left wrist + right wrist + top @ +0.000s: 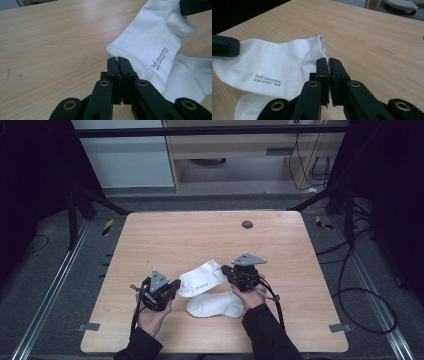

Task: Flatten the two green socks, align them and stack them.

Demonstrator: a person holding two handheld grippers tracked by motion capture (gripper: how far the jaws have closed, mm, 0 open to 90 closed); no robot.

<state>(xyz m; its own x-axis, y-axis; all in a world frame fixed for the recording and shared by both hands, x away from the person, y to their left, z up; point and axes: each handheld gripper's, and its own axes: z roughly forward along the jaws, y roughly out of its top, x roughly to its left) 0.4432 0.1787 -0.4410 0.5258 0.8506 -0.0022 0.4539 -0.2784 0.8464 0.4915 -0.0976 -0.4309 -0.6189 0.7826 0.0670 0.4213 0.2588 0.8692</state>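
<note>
Two white socks lie near the front of the wooden table [200,235]. The upper sock [202,279] [147,42] [274,65] carries small grey printed lettering. It spans between both grippers. My left gripper [177,284] [118,59] is shut, its tips pinching one edge of that sock. My right gripper [223,269] [328,60] is shut on the sock's ribbed cuff edge at the opposite end. The plain second sock [215,306] [192,77] [249,107] lies flat just in front, partly under the printed one.
A small dark round insert [247,224] sits in the tabletop at the back. Grey tape tabs [89,326] mark the front corners. Dark floor, cables and metal rails surround the table. Bare wood stretches behind the socks.
</note>
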